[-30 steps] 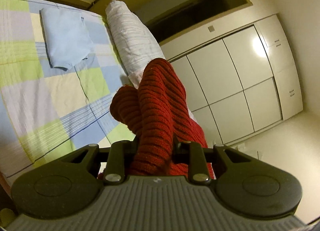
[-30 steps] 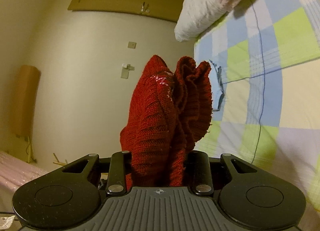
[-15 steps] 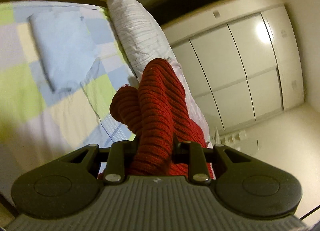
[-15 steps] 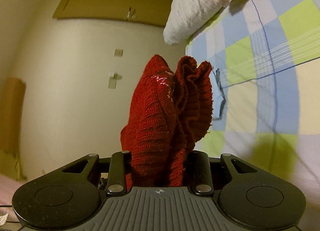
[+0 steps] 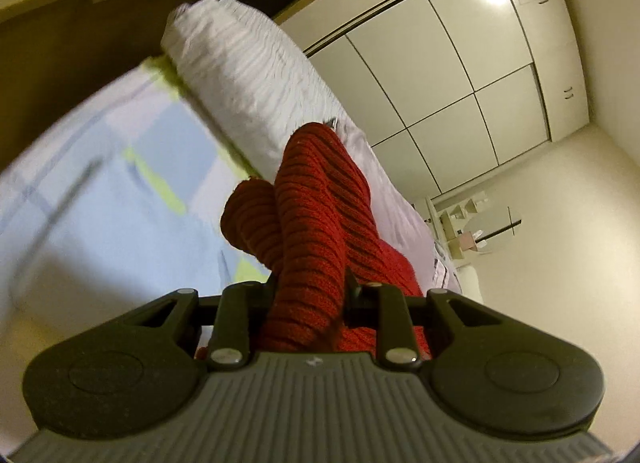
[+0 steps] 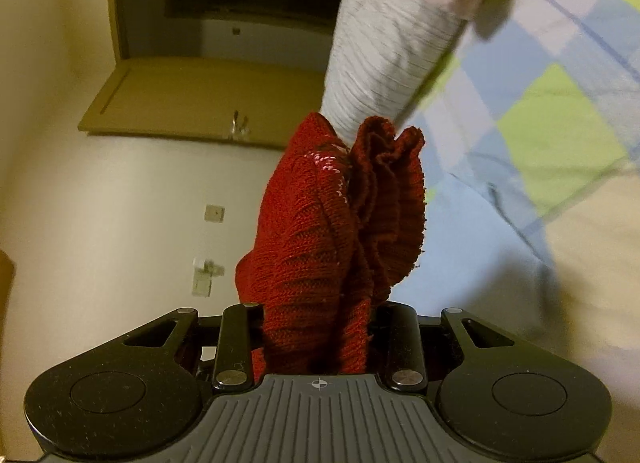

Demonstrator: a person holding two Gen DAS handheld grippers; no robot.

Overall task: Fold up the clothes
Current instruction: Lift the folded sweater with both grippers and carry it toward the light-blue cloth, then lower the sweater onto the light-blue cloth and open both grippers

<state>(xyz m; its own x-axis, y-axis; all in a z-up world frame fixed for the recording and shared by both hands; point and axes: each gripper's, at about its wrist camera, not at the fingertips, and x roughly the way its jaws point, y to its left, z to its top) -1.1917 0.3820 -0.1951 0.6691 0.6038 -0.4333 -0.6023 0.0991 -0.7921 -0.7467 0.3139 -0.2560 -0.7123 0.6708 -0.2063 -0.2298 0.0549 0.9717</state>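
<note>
A red ribbed knit garment (image 5: 320, 223) fills the middle of the left wrist view, bunched up between the jaws of my left gripper (image 5: 308, 295), which is shut on it. In the right wrist view another bunched part of the red knit garment (image 6: 340, 231) stands up from my right gripper (image 6: 320, 327), also shut on it. Both grippers hold the knit above a bed with a checked blue, green and white cover (image 5: 120, 191). The fingertips of both grippers are hidden by the fabric.
A long white pillow roll (image 5: 248, 79) lies along the bed's edge, seen also as the white pillow roll (image 6: 384, 43) in the right wrist view. White closet doors (image 5: 460, 71) stand behind it. A brown door (image 6: 208, 95) and cream wall lie left in the right wrist view.
Both grippers have swept fast across the bed with the red knit still gripped. The folded light-blue cloth has left the left wrist view, and the pillow now looms closer in both views.
</note>
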